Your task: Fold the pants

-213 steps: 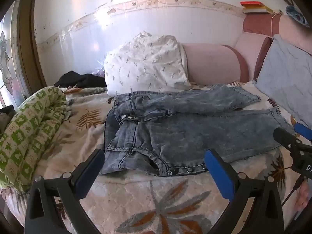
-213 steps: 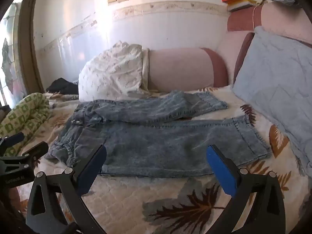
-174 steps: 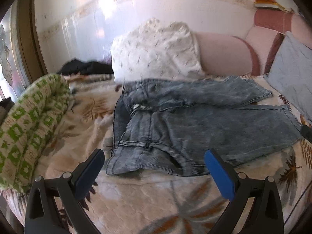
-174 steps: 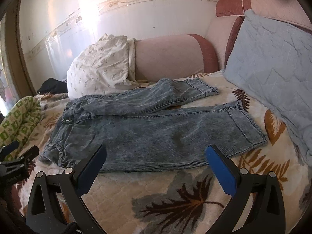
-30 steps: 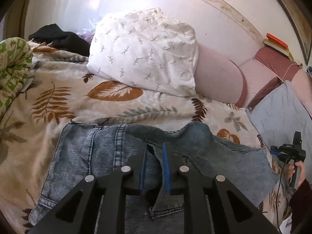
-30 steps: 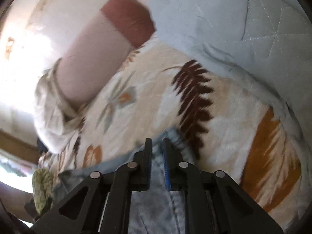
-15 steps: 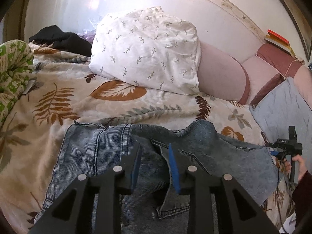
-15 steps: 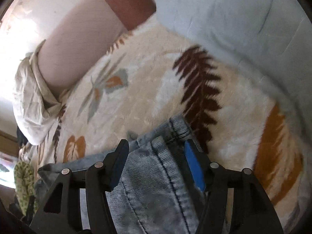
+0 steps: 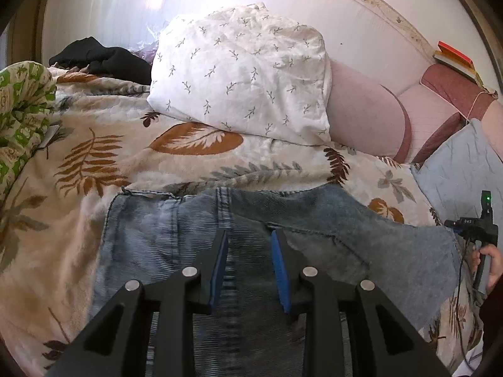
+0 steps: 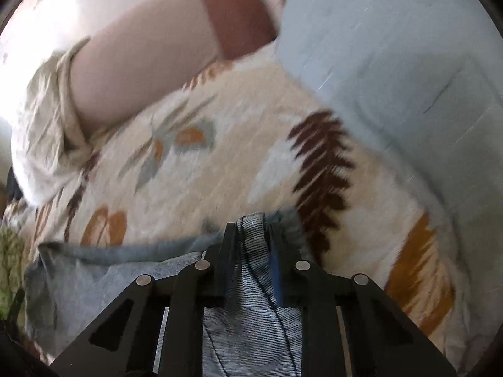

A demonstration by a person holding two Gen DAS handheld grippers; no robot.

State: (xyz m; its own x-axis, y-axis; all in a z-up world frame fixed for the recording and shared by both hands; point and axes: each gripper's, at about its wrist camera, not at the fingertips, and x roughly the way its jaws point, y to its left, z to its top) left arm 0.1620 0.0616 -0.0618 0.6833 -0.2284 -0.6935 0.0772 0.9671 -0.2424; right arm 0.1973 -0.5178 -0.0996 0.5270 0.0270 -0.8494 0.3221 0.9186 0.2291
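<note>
The grey-blue denim pants lie folded lengthwise on the leaf-print bedspread, waist edge at the left. My left gripper hovers low over the waist end. Its blue pads stand a little apart, with flat denim under the gap and nothing pinched. In the right wrist view my right gripper is closing its jaws on the bunched hem of the pants, and the denim fills the gap. The left wrist view also shows the right gripper at the far right, held by a hand.
A white patterned pillow and a pink bolster lie behind the pants. A grey-blue quilted cushion stands at the right, a green rolled blanket at the left, and dark clothing by the wall.
My left jaws have let go of the denim fold and stand apart. My right jaws opened wide over the hem, then closed on it again, and the right gripper shifted and rolled.
</note>
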